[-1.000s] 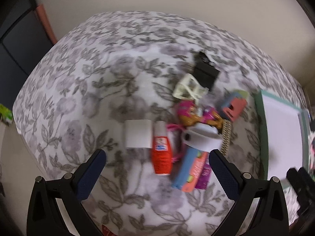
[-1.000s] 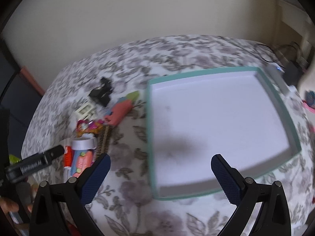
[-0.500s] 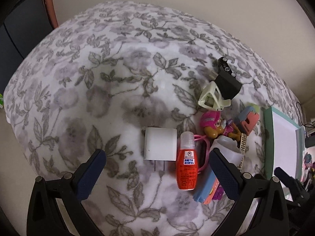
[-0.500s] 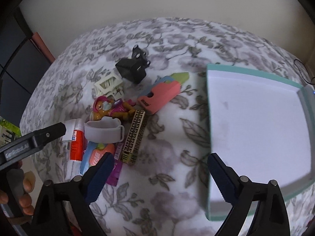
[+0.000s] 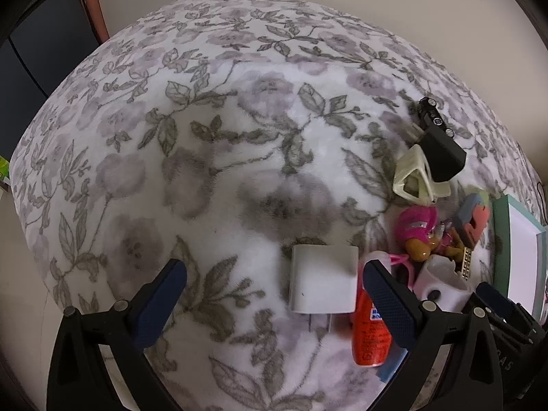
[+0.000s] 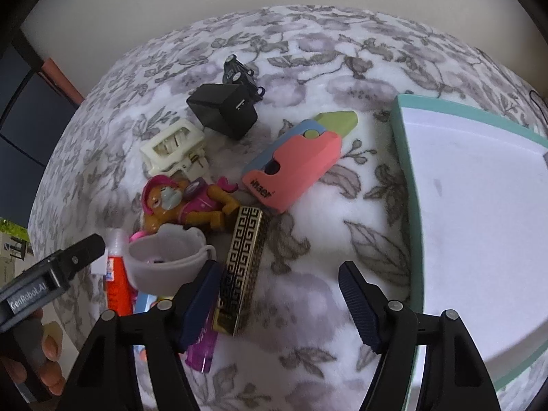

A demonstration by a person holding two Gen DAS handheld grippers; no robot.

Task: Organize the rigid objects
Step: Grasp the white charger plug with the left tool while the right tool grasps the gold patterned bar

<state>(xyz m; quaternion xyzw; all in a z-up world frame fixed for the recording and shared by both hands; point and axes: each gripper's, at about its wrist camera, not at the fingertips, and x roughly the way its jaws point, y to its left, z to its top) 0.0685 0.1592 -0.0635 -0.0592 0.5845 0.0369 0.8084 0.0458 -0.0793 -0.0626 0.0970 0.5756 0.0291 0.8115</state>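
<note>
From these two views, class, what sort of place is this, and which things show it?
Probably a room in a home, perhaps a bedroom: a fleecy floral blanket covers a soft surface, with a toy figure, white charger and hair clip scattered on it.

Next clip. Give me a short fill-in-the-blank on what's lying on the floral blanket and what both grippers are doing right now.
1. The tray with the teal rim holds ____ objects.
2. The white charger lies between the open fingers of the ____ gripper.
3. The black charger lies next to a cream-coloured hair ____.
4. The right gripper has its jaws ____, holding nothing.

Missing words: no; left; clip; open
</note>
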